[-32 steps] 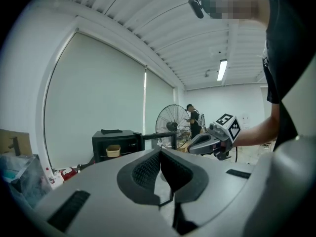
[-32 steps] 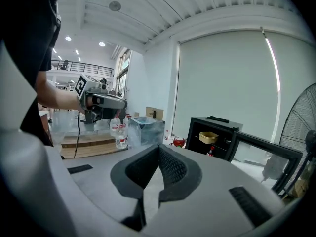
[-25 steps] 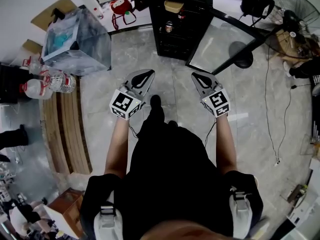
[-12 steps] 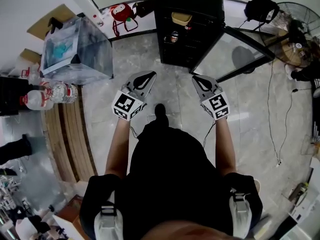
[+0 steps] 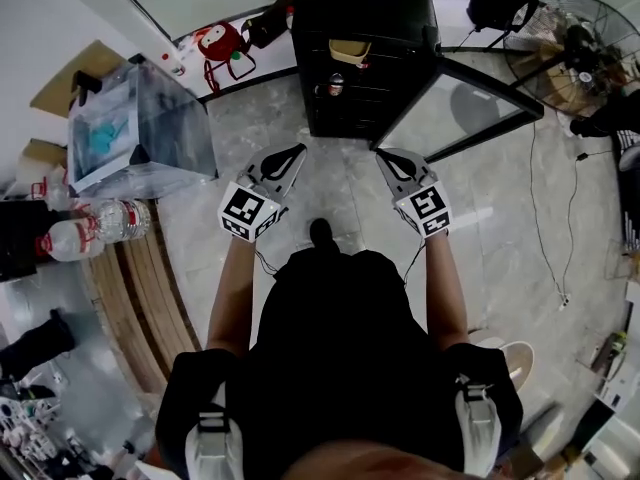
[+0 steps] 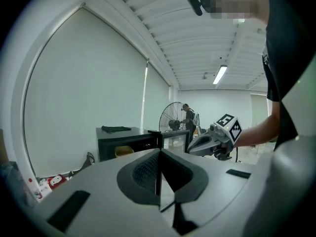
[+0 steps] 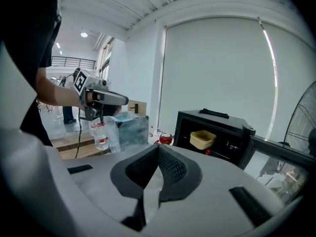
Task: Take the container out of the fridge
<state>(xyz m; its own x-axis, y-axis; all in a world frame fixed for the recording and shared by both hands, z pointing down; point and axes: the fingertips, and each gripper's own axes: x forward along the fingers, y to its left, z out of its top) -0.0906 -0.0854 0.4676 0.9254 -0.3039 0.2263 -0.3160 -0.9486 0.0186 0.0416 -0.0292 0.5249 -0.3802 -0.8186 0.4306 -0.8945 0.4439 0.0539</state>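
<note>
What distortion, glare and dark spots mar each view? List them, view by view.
Head view: fisheye curves the floor; the fridge interior is dark, its glass door shows pale glare. Left gripper view: black rounded corners, fridge small and dim. Right gripper view: same vignette, container clearly lit.

Container [image 7: 203,138]: pale tan shallow tub with a rolled rim, upright, no lid visible.
Container place: high inside the fridge [image 5: 365,8], ahead of both grippers and well apart from them; left of the left gripper's [image 5: 297,151] closed jaws in its own view, right of the right gripper's [image 5: 381,155] closed jaws in its view.
Fridge: small black cabinet standing on the floor, straight ahead of the two gripper tips.
Door [image 5: 455,103]: open, glass-panelled, swung out on the right gripper's side.
</note>
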